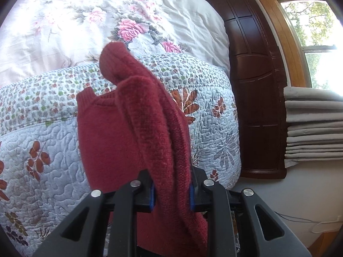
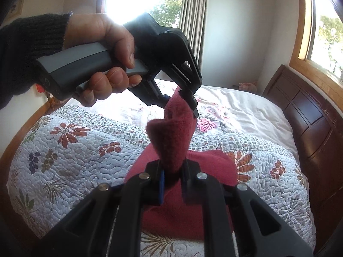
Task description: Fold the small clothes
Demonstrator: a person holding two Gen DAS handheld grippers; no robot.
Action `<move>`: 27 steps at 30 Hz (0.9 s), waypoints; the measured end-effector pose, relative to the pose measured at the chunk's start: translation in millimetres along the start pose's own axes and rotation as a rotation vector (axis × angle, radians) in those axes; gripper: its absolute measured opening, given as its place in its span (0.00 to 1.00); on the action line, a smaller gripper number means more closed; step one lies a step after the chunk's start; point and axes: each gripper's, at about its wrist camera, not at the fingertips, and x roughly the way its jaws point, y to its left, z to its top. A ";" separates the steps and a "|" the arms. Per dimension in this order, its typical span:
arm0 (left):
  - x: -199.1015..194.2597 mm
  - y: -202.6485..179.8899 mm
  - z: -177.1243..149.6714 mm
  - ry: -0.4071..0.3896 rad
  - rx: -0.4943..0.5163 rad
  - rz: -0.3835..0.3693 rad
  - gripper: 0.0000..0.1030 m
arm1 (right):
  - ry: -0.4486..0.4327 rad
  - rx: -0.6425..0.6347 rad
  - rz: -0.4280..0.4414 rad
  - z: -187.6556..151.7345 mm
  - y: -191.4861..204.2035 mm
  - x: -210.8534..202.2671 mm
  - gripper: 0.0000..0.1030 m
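A small dark red knit sweater [image 1: 111, 132] hangs above the quilted bed [image 1: 42, 150]. My left gripper [image 1: 172, 192] is shut on a thick fold of it, and the cloth rises past the fingers in a ridge. In the right wrist view my right gripper [image 2: 172, 184] is shut on another bunch of the same red sweater [image 2: 171, 147]. The left gripper [image 2: 188, 100], held by a hand [image 2: 103, 60] in a black sleeve, pinches the top of that strip. The rest of the sweater sags onto the quilt [image 2: 75, 154] below.
A floral quilt covers the near part of the bed and a pale rose-print duvet [image 1: 107, 21] lies beyond. A dark wooden headboard [image 1: 255, 85] stands at the right. Grey curtains [image 1: 313, 128] and windows [image 2: 325, 40] lie behind.
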 end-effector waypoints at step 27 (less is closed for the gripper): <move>144.5 -65.8 15.5 0.127 0.054 0.323 0.22 | 0.093 0.448 0.191 -98.8 -118.8 32.0 0.10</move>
